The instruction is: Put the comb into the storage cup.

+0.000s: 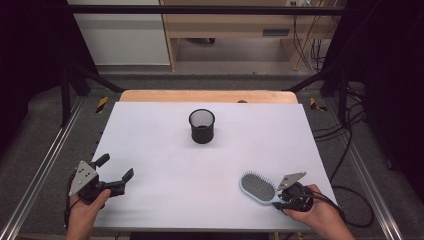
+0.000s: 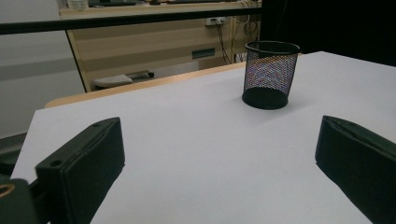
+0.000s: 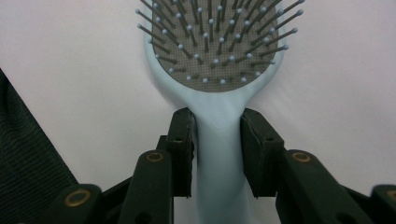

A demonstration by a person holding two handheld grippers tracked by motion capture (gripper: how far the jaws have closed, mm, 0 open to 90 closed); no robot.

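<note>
A light blue hairbrush [image 1: 257, 187] lies bristles up on the white table [image 1: 150, 130] near the front right corner. My right gripper [image 1: 280, 197] is shut on its handle, just below the bristle pad. In the right gripper view the two black pads press the handle of the hairbrush [image 3: 215, 56] from both sides at my right gripper [image 3: 217, 126]. At the front left my left gripper [image 1: 117, 167] stands open with nothing between its jaws. The left gripper view has the left gripper [image 2: 219, 140] spread wide over bare table.
A black mesh pen cup [image 1: 202, 126] stands upright at the middle back of the table, and it also shows ahead of the left jaws as the mesh cup [image 2: 271, 74]. Metal rails run along both table sides. Cables hang off the right.
</note>
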